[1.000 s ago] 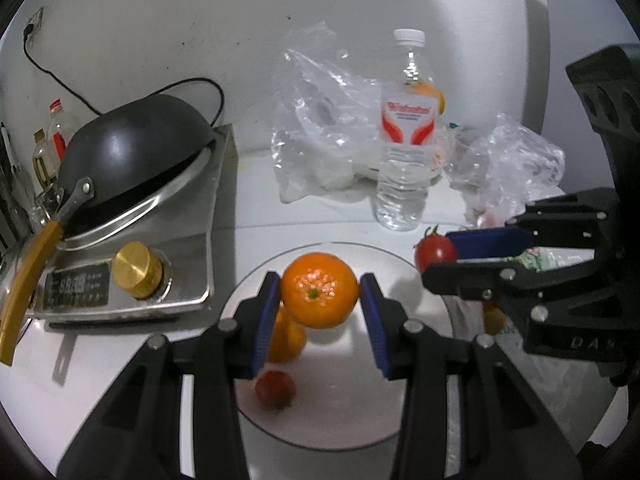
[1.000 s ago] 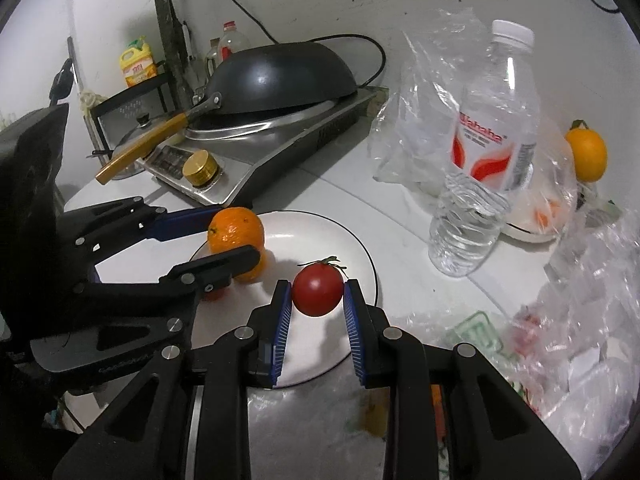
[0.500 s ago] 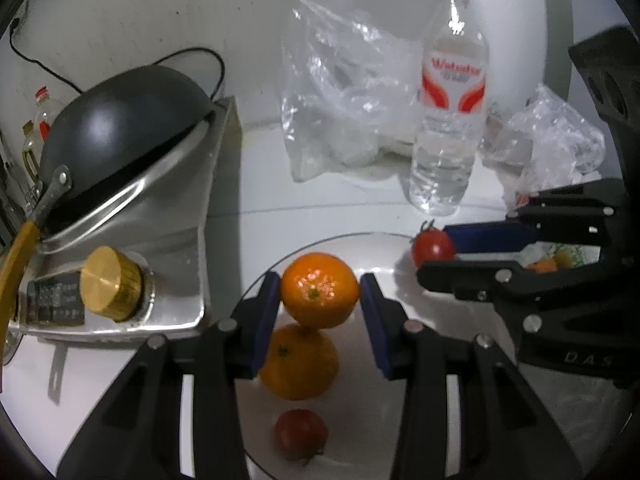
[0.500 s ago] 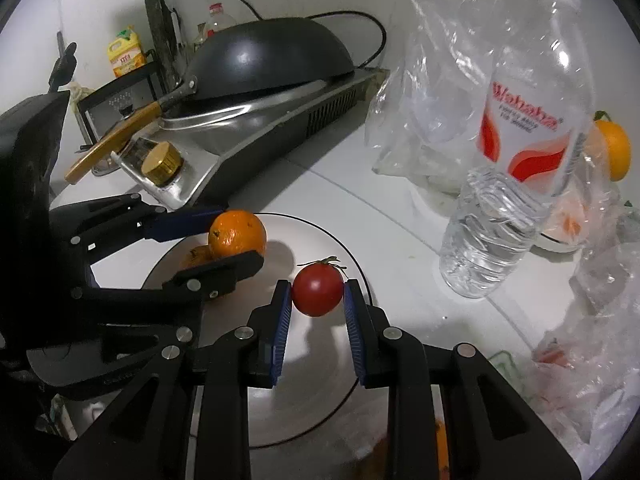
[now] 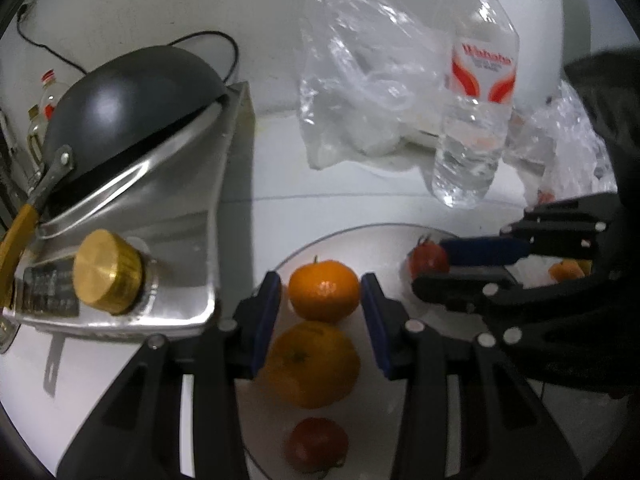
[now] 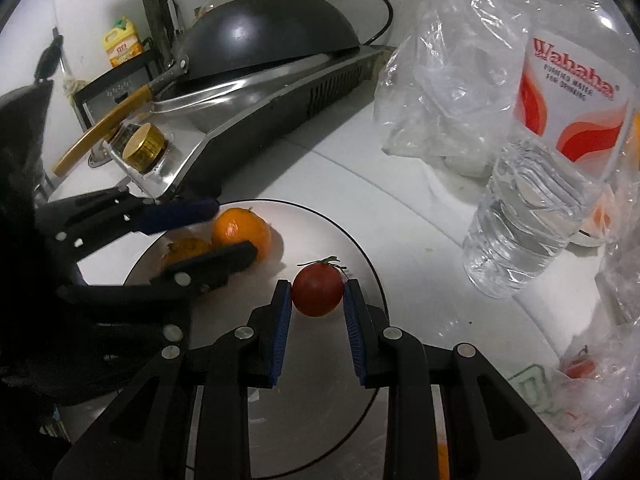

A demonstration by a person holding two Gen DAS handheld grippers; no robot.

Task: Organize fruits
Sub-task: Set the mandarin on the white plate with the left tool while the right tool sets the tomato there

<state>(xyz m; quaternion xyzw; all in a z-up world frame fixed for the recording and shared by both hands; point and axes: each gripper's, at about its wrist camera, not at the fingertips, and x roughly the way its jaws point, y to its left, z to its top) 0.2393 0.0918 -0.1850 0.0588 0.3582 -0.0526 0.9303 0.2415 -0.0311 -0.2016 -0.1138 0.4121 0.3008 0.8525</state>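
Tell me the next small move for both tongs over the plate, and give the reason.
Probably lower both a little further, then open. The left tongs grip an orange and the right tongs grip a tomato, both already above the white plate. It holds another orange and tomato, so set each down on bare plate beside them.

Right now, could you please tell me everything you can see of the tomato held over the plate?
The tomato is small, round and deep red, with a smooth, slightly shiny skin and a thin green stalk with curled leaves on top. It looks whole. The right hand-held gripper is shut on it, blue pads pressing its two sides, stalk up, over the right part of the white plate. Whether it touches the plate is unclear.
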